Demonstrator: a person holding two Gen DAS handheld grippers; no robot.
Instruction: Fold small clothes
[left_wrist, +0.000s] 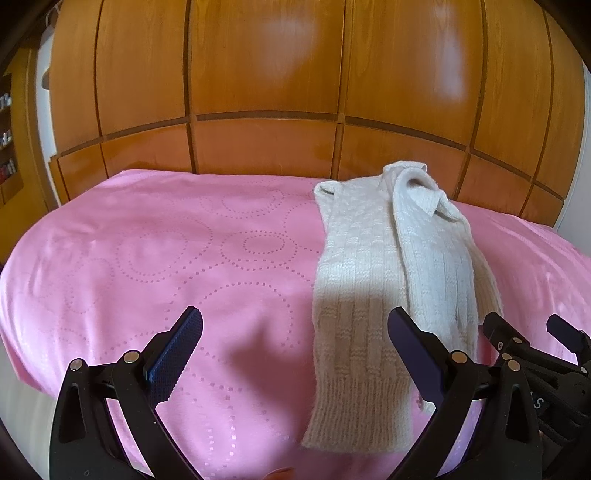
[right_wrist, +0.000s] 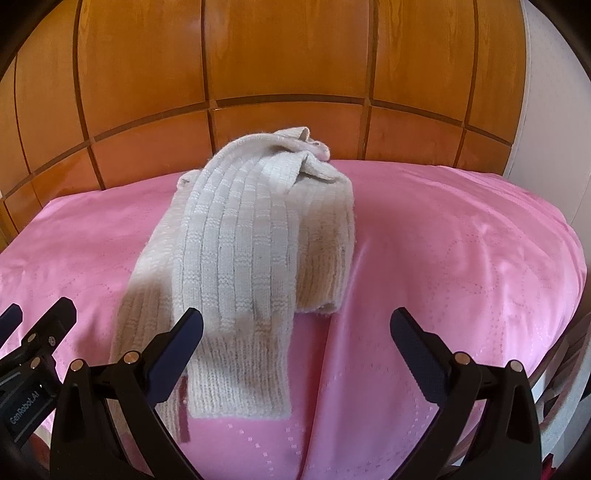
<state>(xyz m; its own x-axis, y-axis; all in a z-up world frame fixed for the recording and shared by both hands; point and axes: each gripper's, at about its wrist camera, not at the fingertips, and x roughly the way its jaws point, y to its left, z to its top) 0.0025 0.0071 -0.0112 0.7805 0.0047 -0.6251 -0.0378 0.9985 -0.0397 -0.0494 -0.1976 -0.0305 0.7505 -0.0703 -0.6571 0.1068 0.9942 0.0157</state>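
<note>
My left claw's (left_wrist: 295, 354) finger hides part of the sweater's (left_wrist: 373, 295) hem. I can't read the blurred shelf items (left_wrist: 7, 136), cut by the frame edge.

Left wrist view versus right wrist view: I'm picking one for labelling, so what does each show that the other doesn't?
Only the left wrist view shows the bookshelf at the far left and the circle pattern across the bare bedspread beside the sweater.

Only the right wrist view shows the sweater's folded right edge and a pinkish tag at its hem.

Both show the cream knitted sweater, pink bedspread, wooden wardrobe, and both open grippers: left, right.
</note>
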